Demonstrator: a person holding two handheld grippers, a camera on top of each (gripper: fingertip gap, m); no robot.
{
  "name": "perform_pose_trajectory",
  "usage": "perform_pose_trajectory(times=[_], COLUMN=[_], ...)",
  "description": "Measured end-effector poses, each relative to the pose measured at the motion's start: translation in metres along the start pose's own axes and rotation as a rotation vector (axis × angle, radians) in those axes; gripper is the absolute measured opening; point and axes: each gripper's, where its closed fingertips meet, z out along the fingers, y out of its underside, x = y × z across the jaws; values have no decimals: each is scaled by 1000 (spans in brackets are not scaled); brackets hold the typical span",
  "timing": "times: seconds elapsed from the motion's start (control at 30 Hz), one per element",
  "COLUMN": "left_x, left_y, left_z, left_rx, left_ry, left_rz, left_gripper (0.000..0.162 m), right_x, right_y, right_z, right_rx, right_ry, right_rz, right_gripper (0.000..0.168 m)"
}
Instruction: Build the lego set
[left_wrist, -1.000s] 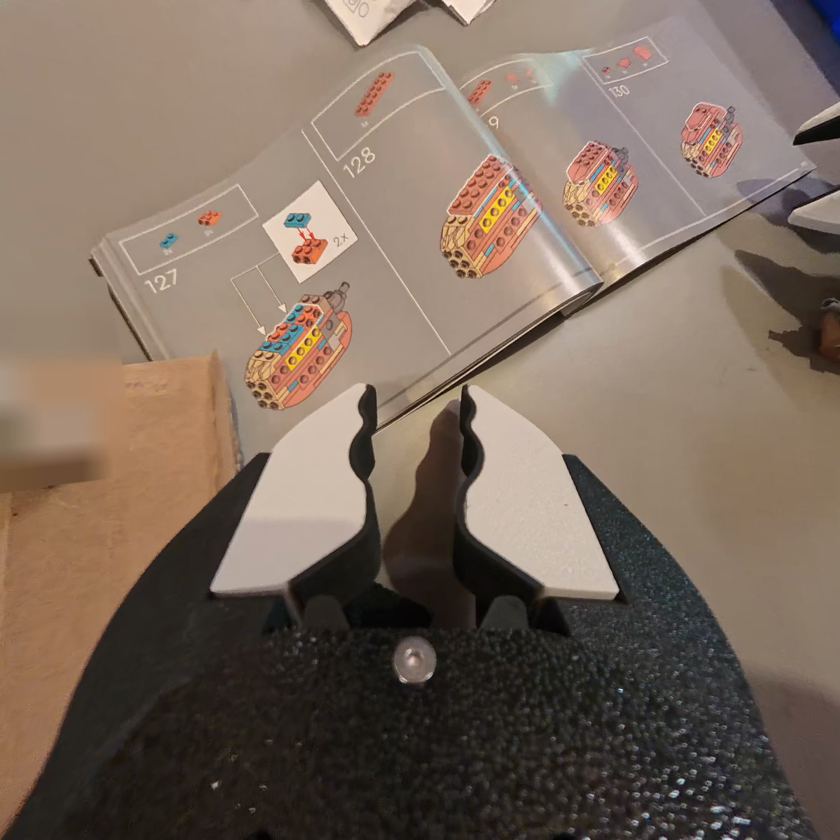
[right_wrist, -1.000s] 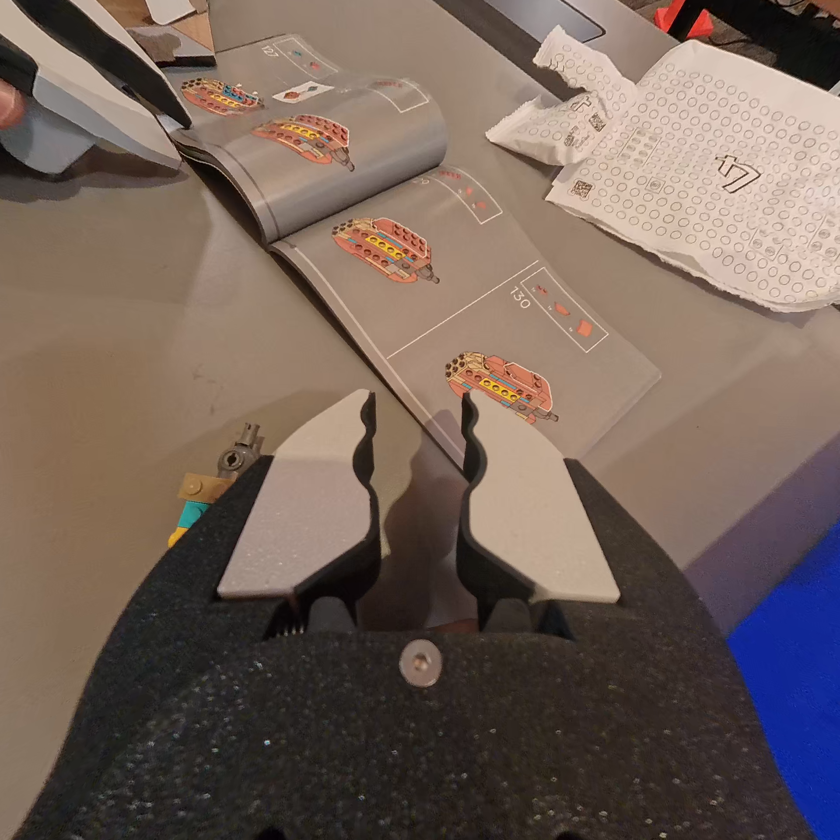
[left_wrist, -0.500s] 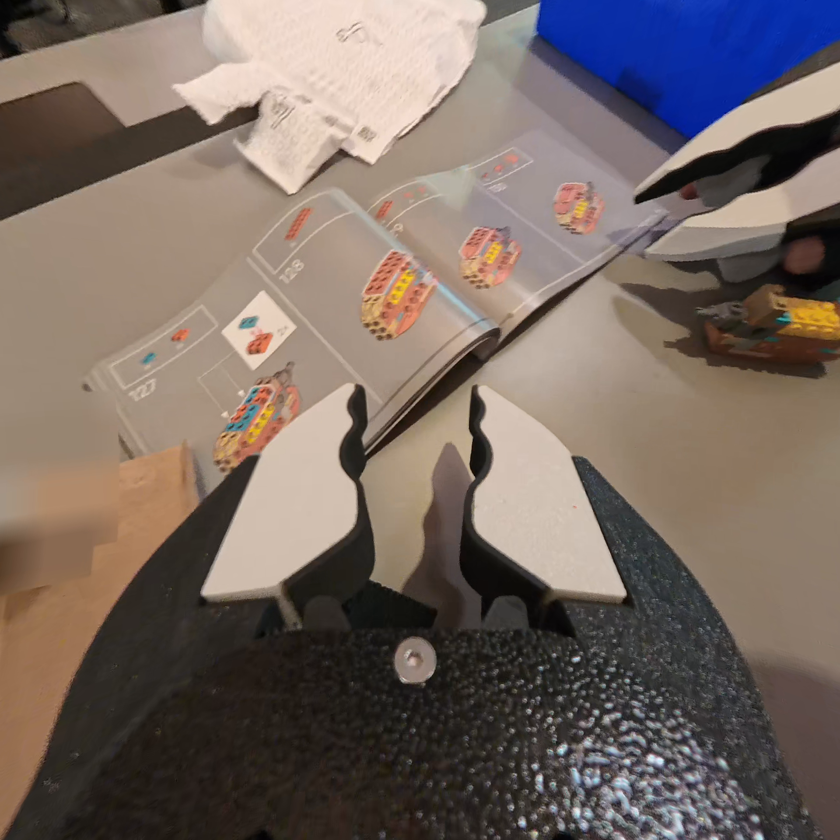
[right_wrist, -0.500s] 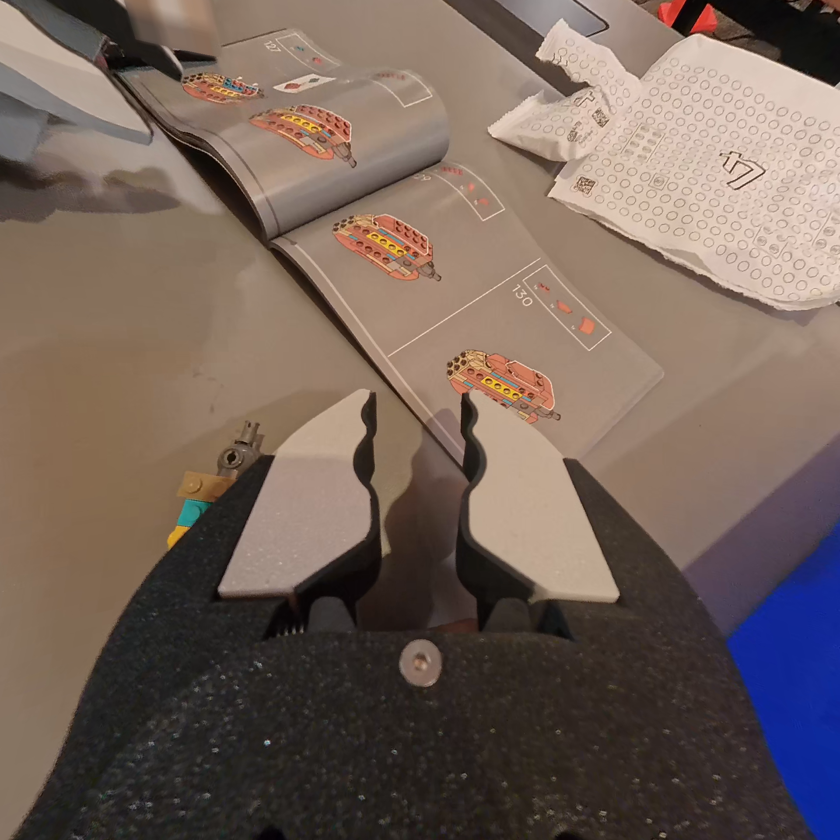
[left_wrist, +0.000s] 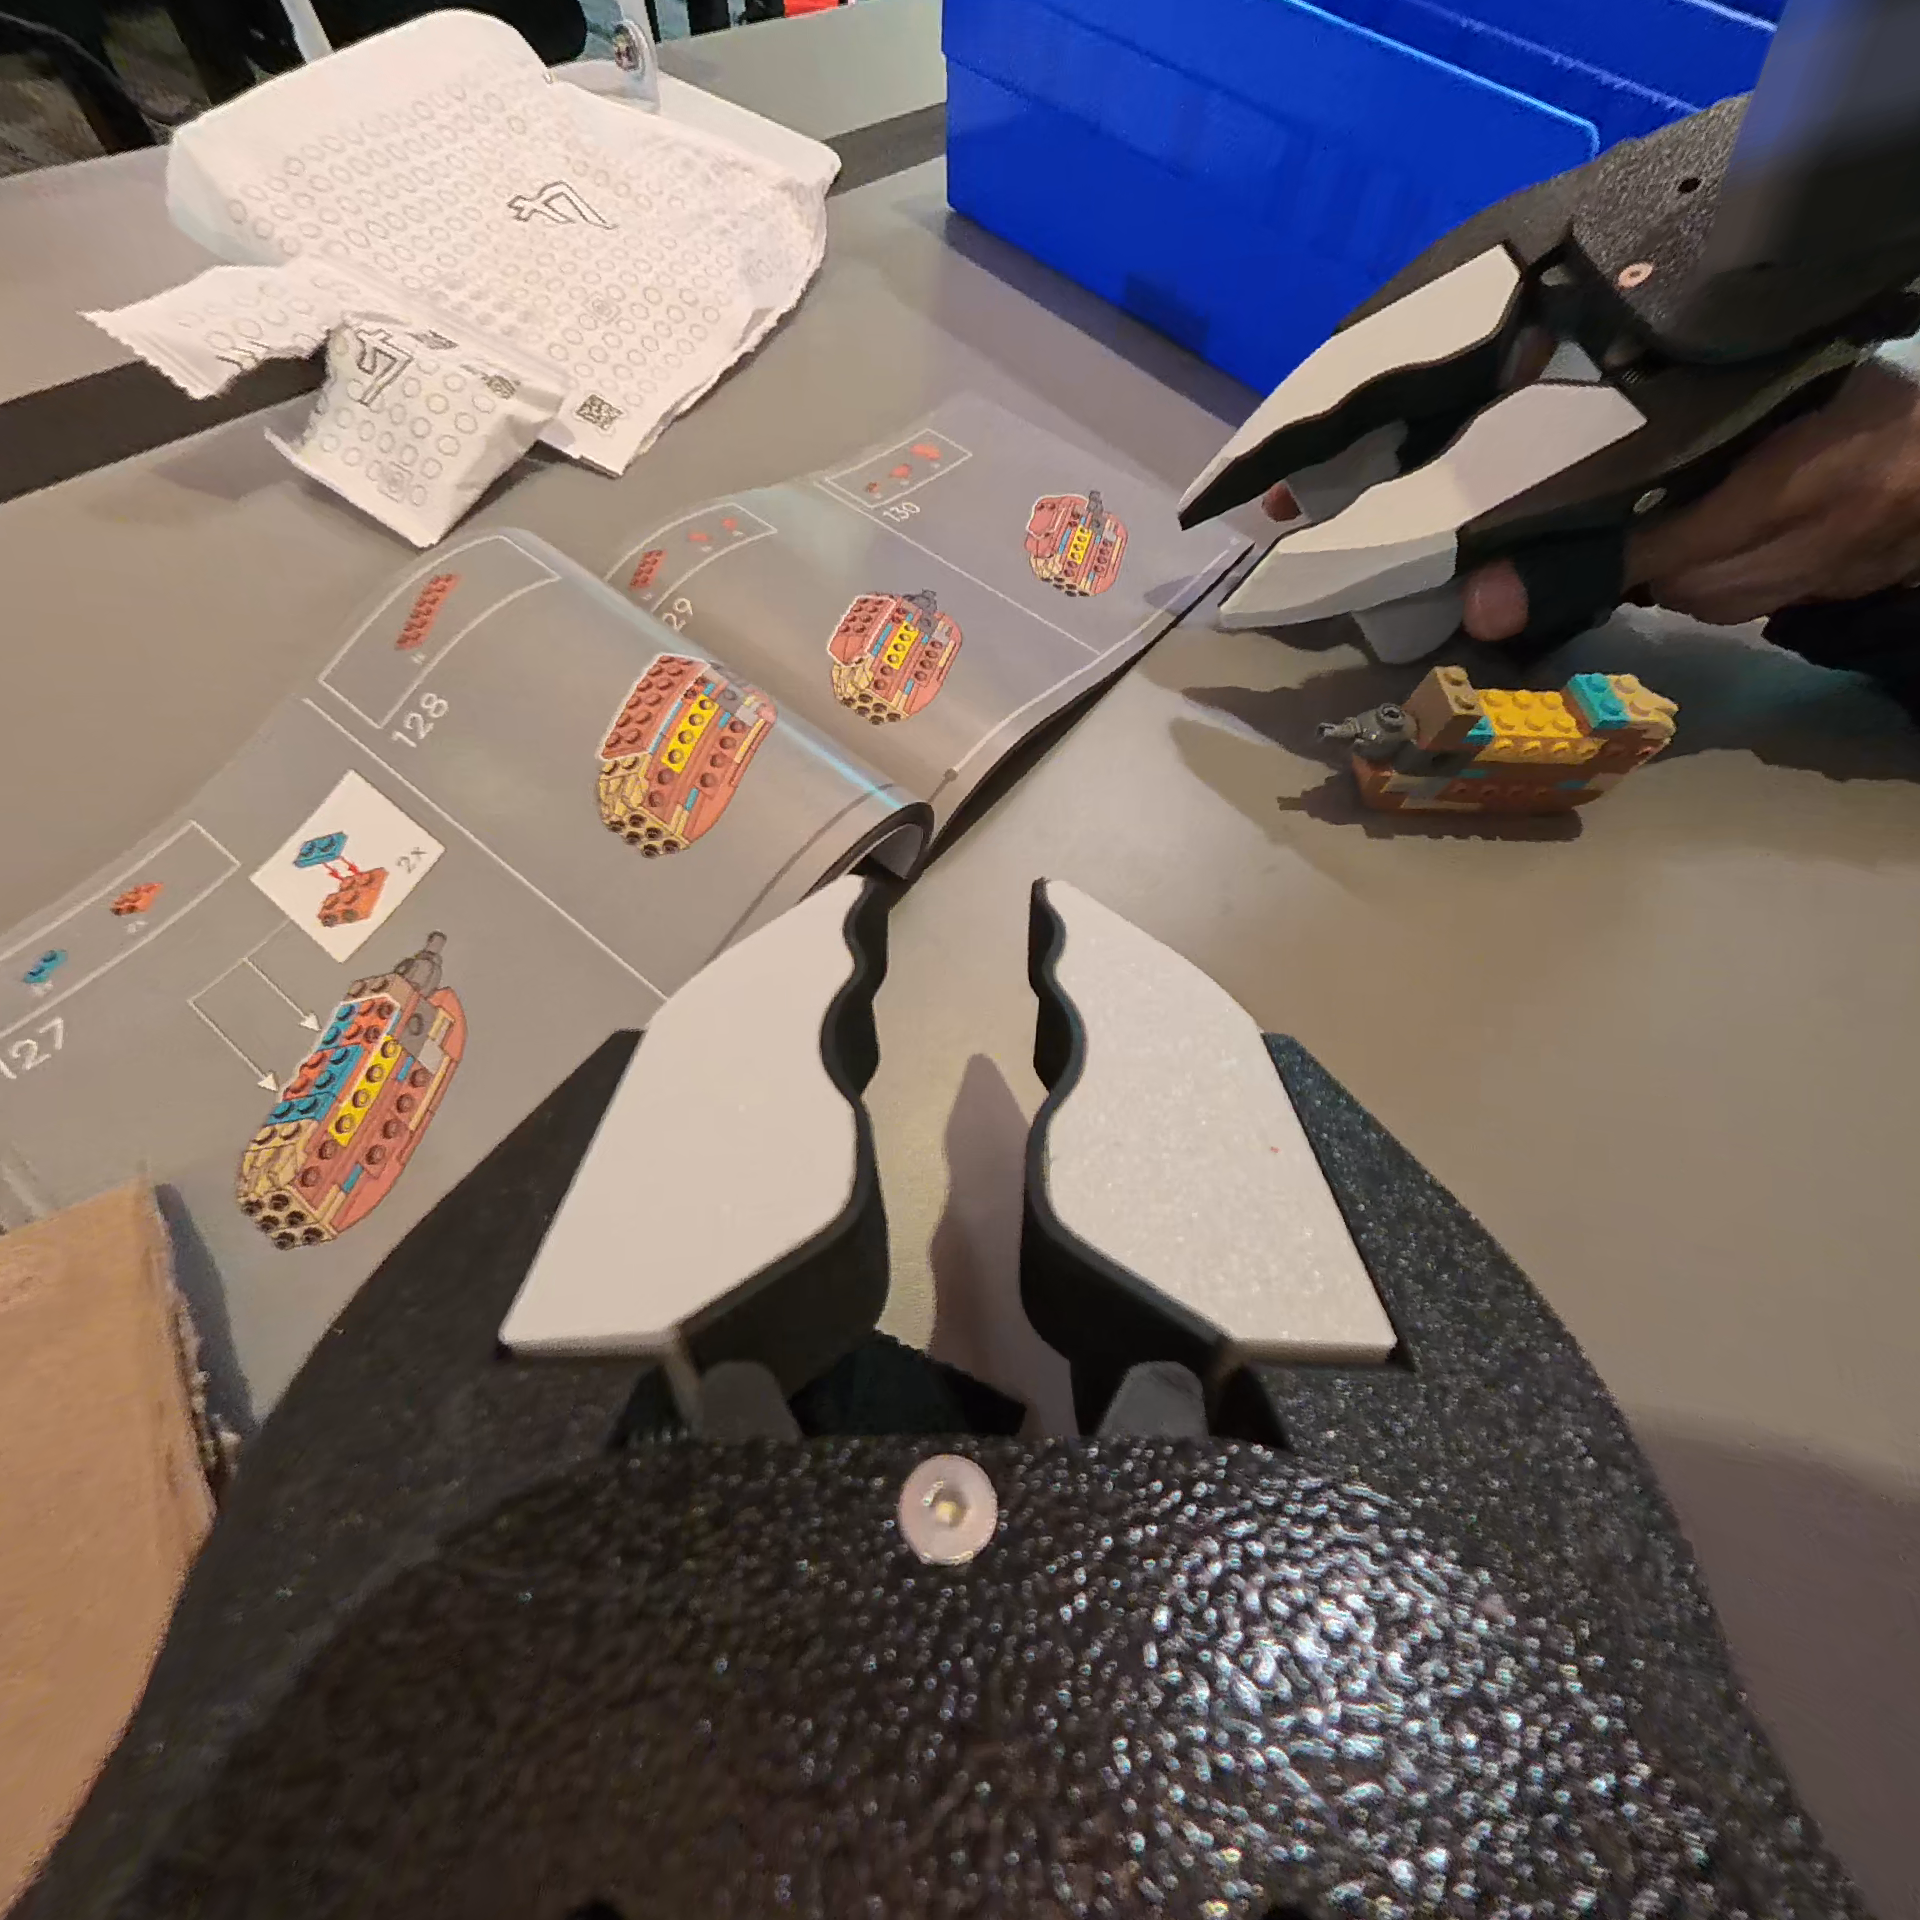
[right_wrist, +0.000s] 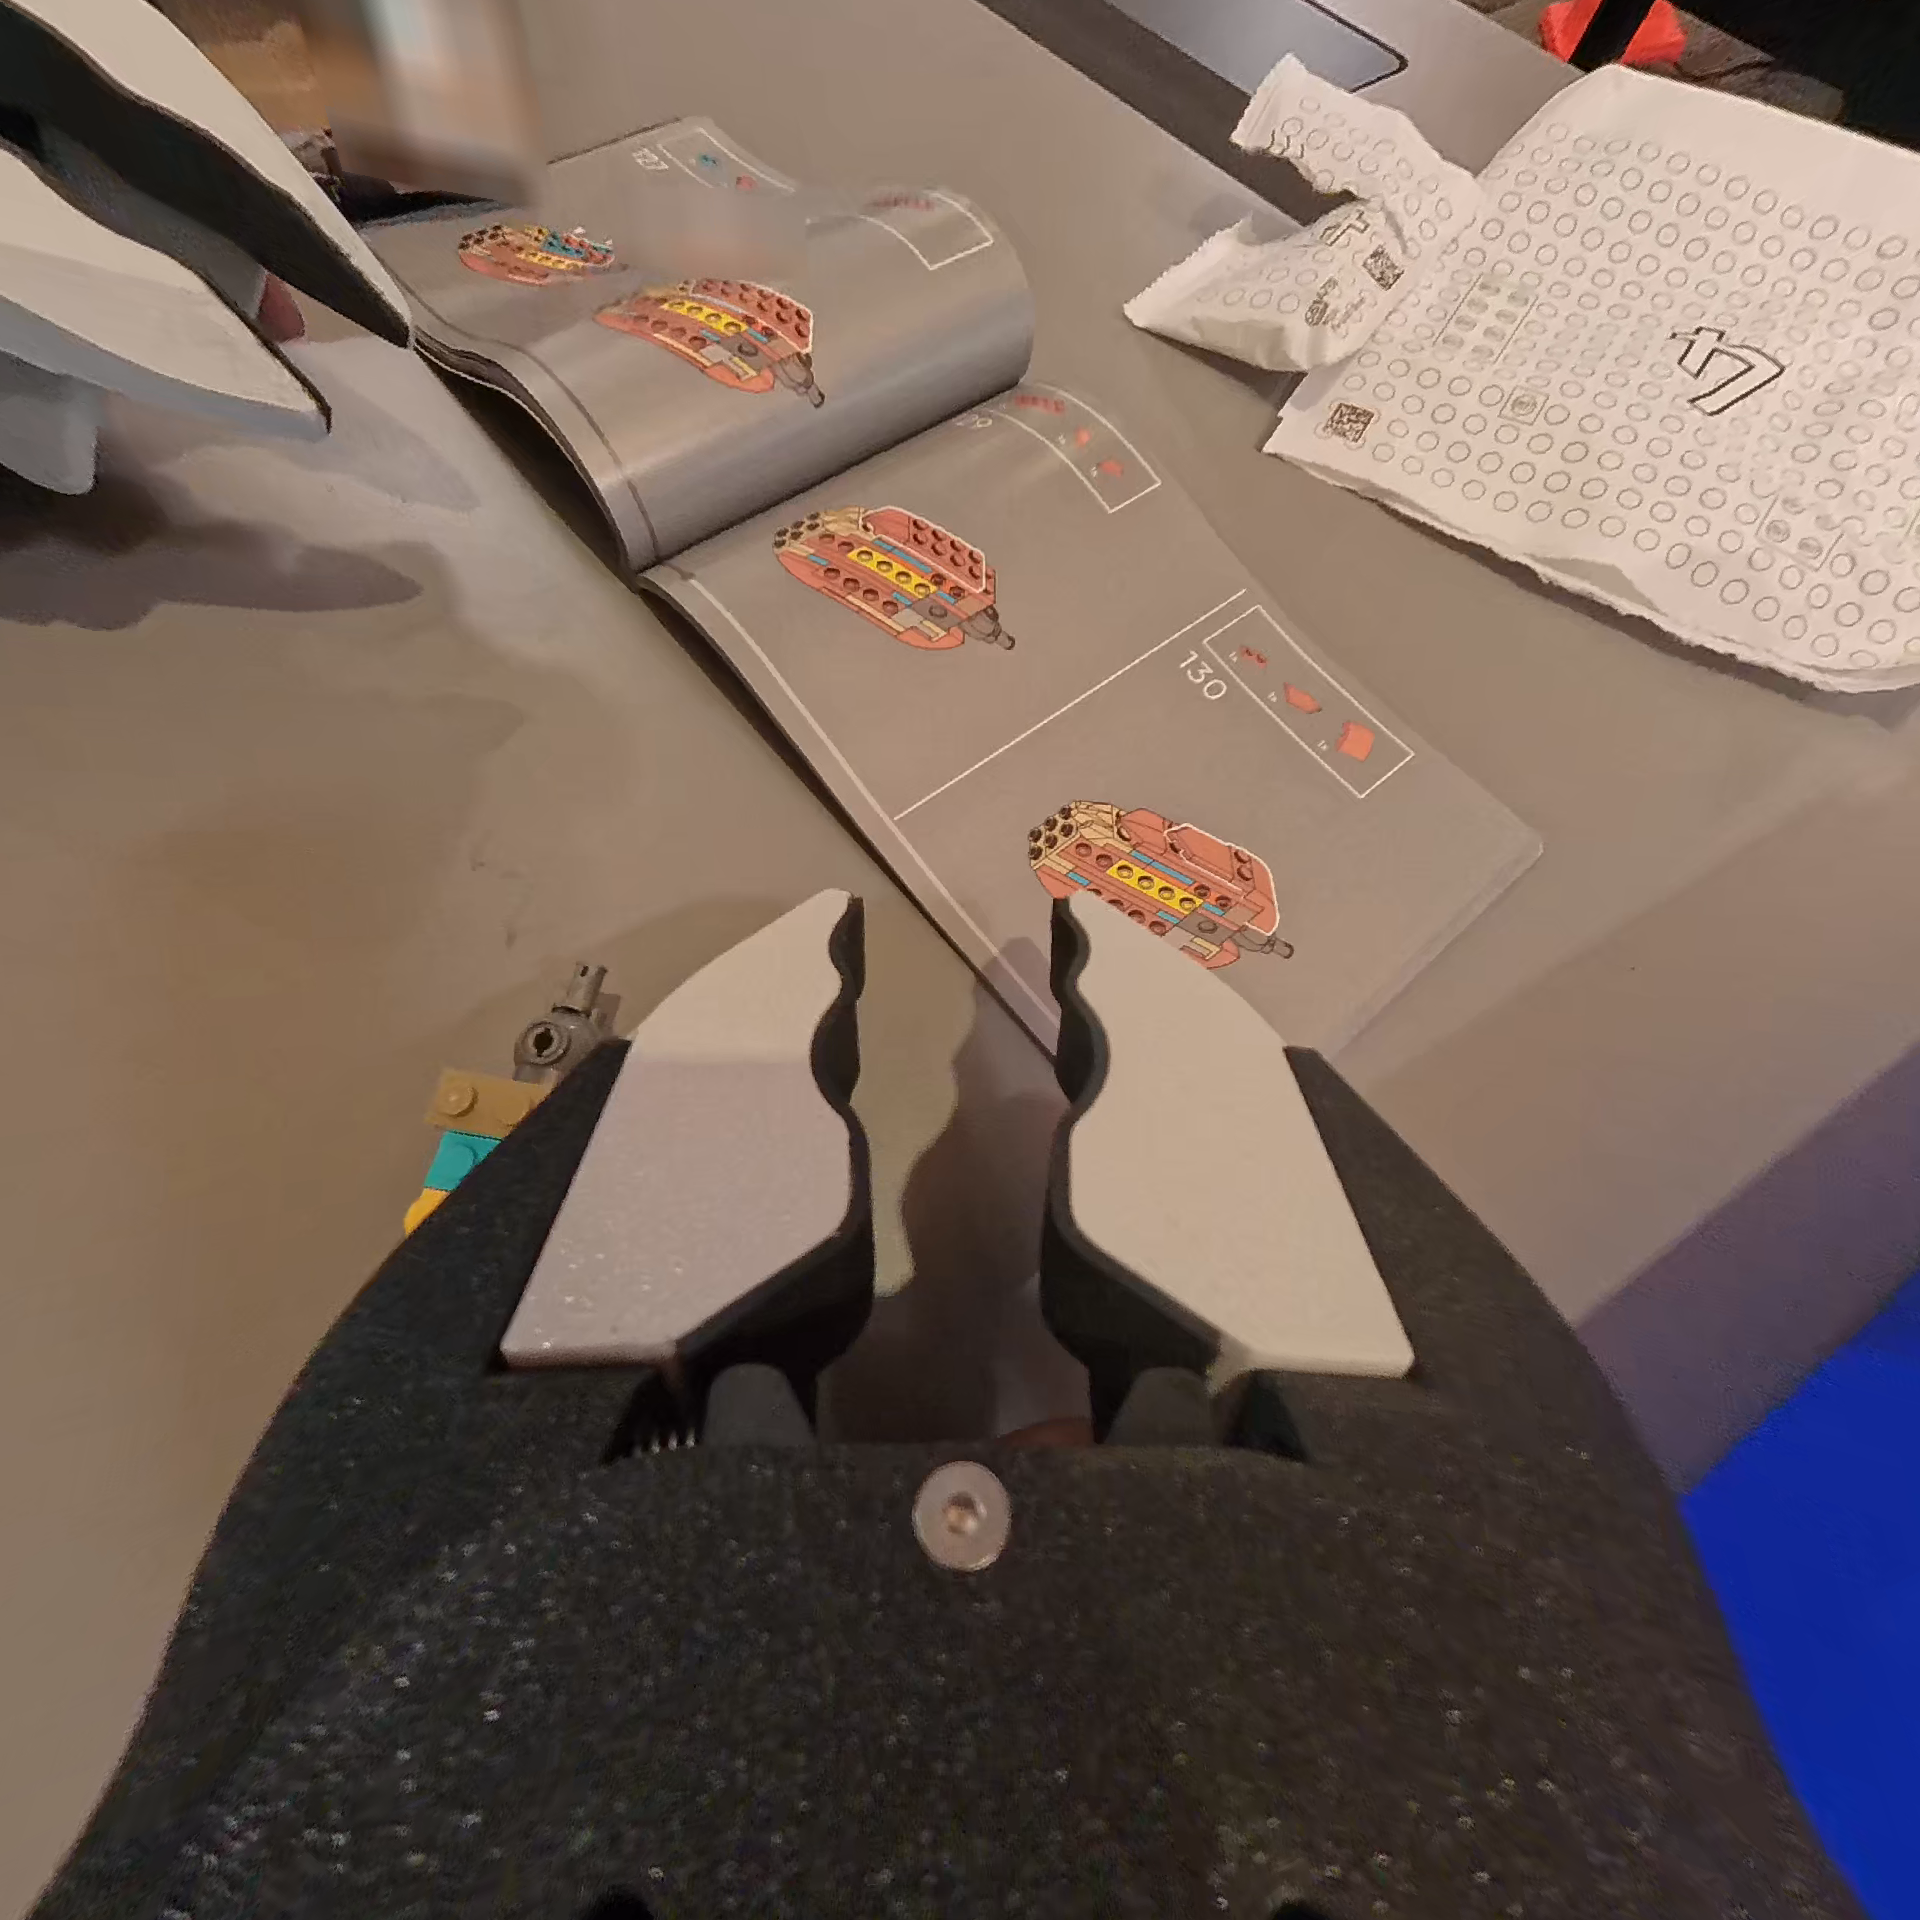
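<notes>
Lying just under the right claw (left_wrist: 1236, 535), the model (left_wrist: 1496, 753) could be knocked. Both claws, left (left_wrist: 945, 914) too, were parted and empty; no loose bricks were seen.

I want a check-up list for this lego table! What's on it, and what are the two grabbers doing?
Surface: grey table, flat, bare in front of the left gripper.
Job's things: partly built lego model resting on the table, below the right gripper; open instruction booklet lying flat beside it.
Clutter: torn white paper bags beyond the booklet; brown cardboard at the near left edge.
Grippers: left gripper open, empty, above the table near the booklet's fold; right gripper open, empty, at the booklet's corner.
Cables: nothing seen.
Surroundings: blue bin behind the booklet; a hand holds the right gripper.
</notes>
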Motion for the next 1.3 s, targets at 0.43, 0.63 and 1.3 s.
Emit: perform_pose_trajectory(times=[0.43,0.63,1.3], left_x=[-3,-5,-9], left_y=[3,4,5], left_z=[0,-2,-3], left_rx=[-17,-20,-27], left_ry=[-16,-23,-39], left_rz=[-3,-4,0], left_gripper=[24,24,24], right_x=[-2,-1,-2], right_y=[0,0,1], right_z=[-1,-1,-1], right_rx=[5,4,0], right_ry=[-25,-20,-14], right_rz=[12,12,1], right_gripper=[32,31,31])
